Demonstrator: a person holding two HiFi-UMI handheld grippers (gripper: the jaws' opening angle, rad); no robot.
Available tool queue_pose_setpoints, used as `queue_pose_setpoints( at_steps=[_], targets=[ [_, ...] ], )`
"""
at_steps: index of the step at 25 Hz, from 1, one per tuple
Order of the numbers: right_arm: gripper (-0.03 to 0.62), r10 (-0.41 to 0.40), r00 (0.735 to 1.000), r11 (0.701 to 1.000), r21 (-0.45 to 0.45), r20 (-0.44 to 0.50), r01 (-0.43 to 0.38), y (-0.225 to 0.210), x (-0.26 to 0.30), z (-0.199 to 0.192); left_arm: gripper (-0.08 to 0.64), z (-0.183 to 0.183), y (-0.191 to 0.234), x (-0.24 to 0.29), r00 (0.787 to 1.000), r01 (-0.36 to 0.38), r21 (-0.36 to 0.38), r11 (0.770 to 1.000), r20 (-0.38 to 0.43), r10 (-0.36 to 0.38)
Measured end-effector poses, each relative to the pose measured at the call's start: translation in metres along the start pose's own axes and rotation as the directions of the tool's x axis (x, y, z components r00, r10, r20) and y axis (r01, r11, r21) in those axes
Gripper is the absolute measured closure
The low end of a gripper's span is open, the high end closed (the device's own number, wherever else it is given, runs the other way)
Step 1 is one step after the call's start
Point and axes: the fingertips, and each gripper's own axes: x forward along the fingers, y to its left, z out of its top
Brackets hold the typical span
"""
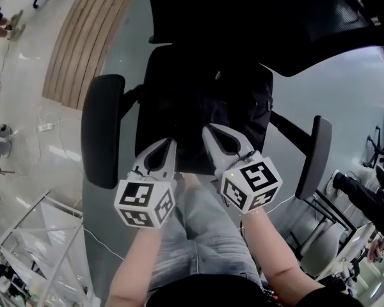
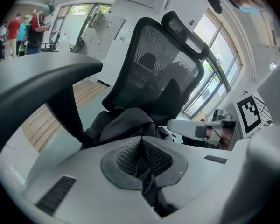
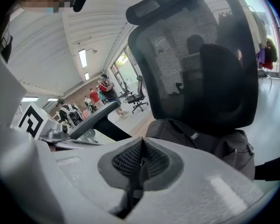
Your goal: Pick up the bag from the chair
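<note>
looking down from the head view, a strip of wooden flooring [image 1: 83,37] runs along the far left. next to it stands a black office chair [image 1: 288,18], with its left armrest [image 1: 102,130] on that side. the left gripper [image 1: 171,144] sits at the front edge of the seat, just inside that armrest. its own view shows the two ribbed pads [image 2: 128,155] pressed together with nothing caught between them, so it is clenched and empty. the black bag [image 1: 211,98] lies in the middle of the seat, slumped against the mesh backrest [image 2: 154,64], just beyond both sets of jaw tips. whether either tip touches its fabric cannot be told. the right gripper [image 1: 209,131] is just beside the left one, angled toward the bag's near edge. in its own view the jaws are likewise closed on each other and hold nothing, with the bag's rumpled side and a small label [image 3: 194,136] just ahead. further right is the chair's right armrest [image 1: 317,155]. the person's jeans [image 1: 198,229] show below the two marker cubes [image 1: 144,203].
</note>
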Motion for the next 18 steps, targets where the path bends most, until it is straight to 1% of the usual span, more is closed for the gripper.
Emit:
queue_pose_setpoints(
  at_steps=[6,12,14,15,16,18],
  targets=[
    [0.592,-0.016,1.0,1.0,0.021,0.0,0.016,-0.012,0.022,-0.002,0.541,0.001,0.017,0.008,1.0,-0.026,-0.01,1.0,0.0,0.026],
    [0.591,-0.088,0.995,0.996,0.005,0.055,0.088,-0.031,0.029,0.005,0.541,-0.004,0.022,0.019,1.0,-0.011,0.003,1.0,-0.007,0.011],
    [0.59,-0.099,0.993,0.995,0.006,0.065,0.098,-0.036,0.032,0.006,0.541,-0.006,0.025,0.023,1.0,-0.009,0.001,1.0,-0.011,0.009],
    [0.551,-0.096,0.994,0.995,0.01,0.061,0.095,-0.038,0.033,0.005,0.541,-0.008,0.026,0.025,1.0,-0.007,0.0,1.0,-0.015,0.007],
    [0.444,-0.091,0.994,0.996,0.016,0.054,0.09,-0.039,0.035,0.003,0.541,-0.01,0.026,0.028,1.0,-0.004,0.0,1.0,-0.019,0.004],
    [0.44,-0.085,0.996,0.996,0.018,0.038,0.085,-0.041,0.036,0.0,0.541,-0.014,0.024,0.032,1.0,0.001,0.005,1.0,-0.027,-0.001]
  ],
)
